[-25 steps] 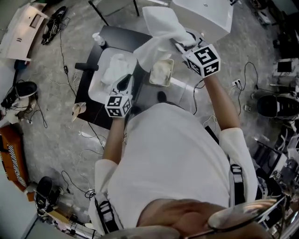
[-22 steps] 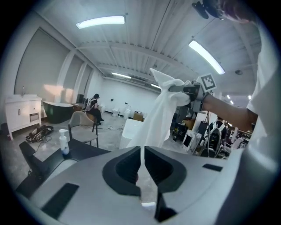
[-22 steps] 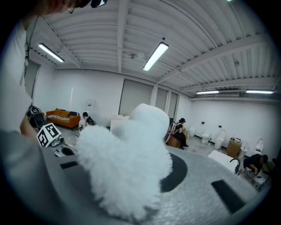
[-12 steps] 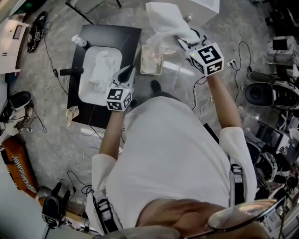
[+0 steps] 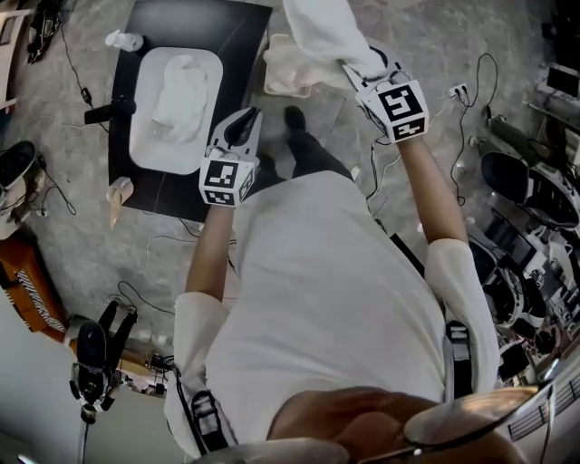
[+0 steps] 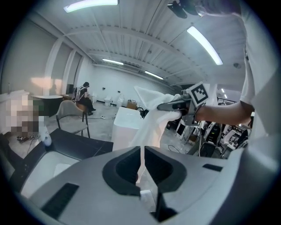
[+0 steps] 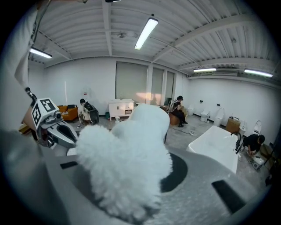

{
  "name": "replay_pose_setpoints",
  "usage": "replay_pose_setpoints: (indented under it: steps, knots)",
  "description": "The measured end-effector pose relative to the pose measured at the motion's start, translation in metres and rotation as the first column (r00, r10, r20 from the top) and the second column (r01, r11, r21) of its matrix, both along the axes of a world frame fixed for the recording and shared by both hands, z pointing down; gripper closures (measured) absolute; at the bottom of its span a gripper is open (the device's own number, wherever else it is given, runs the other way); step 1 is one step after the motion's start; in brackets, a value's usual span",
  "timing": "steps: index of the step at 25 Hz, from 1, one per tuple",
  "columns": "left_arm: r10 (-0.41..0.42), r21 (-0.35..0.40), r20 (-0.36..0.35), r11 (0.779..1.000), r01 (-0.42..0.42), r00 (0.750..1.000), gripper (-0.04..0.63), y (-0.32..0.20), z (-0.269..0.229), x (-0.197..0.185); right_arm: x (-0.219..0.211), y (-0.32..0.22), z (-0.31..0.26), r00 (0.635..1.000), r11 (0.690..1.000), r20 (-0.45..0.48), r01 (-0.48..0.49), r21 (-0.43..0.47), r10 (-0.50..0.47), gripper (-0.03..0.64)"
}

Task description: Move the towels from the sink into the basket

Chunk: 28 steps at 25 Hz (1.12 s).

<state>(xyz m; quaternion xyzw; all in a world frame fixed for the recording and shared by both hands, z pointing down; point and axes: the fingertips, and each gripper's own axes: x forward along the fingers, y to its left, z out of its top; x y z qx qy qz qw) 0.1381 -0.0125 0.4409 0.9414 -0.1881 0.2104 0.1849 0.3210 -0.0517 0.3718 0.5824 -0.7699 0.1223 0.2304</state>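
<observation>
In the head view my right gripper (image 5: 355,65) is shut on a white towel (image 5: 319,25), which hangs above and just right of the pale basket (image 5: 283,74) holding more towel. In the right gripper view the fluffy towel (image 7: 127,162) fills the jaws and hides their tips. Another crumpled towel (image 5: 179,83) lies in the white sink (image 5: 149,145) on the black counter. My left gripper (image 5: 237,127) hovers right of the sink with its jaws together and nothing between them. The left gripper view shows the right gripper (image 6: 175,104) with the towel (image 6: 147,123) draped from it.
A black faucet (image 5: 101,113) sits at the sink's left and a small bottle (image 5: 122,41) on the counter's far corner. Cables trail over the floor around the counter. A white bathtub (image 7: 219,147) stands to the right beyond the basket.
My right gripper has carried the towel down and to the right, from over the sink's edge to above the basket. The left gripper has drawn away from the sink's near rim.
</observation>
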Motion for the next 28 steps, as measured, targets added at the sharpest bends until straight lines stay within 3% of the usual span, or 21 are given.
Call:
replay_pose_setpoints:
  steps: [5, 10, 14, 18, 24, 28]
  knots:
    - [-0.006, -0.004, 0.023, 1.0, 0.006, 1.0, 0.565, -0.003, 0.045, 0.001, -0.008, -0.005, 0.101, 1.0, 0.997, 0.027, -0.007, -0.077, 0.009, 0.509]
    - [-0.02, -0.055, 0.047, 0.998, 0.022, 0.999, 0.565, 0.009, 0.107, 0.002, -0.023, -0.003, 0.237, 0.996, 0.981, 0.077, -0.029, -0.19, 0.044, 0.505]
    - [-0.025, -0.086, 0.069, 0.996, 0.031, 0.997, 0.565, 0.009, 0.178, 0.018, -0.027, -0.011, 0.36, 0.991, 0.947, 0.098, -0.059, -0.315, 0.095, 0.505]
    - [-0.056, -0.147, 0.087, 0.987, 0.069, 0.995, 0.565, -0.006, 0.247, 0.008, -0.057, -0.028, 0.458, 0.982, 0.897, 0.113, -0.09, -0.434, 0.153, 0.498]
    - [-0.075, -0.196, 0.117, 0.976, 0.097, 0.99, 0.565, -0.005, 0.35, -0.013, -0.095, -0.031, 0.597, 0.981, 0.858, 0.087, -0.105, -0.502, 0.171, 0.477]
    - [-0.071, -0.221, 0.152, 0.97, 0.104, 0.986, 0.565, 0.0, 0.4, -0.026, -0.101, -0.029, 0.66, 0.983, 0.834, 0.054, -0.118, -0.539, 0.174, 0.441]
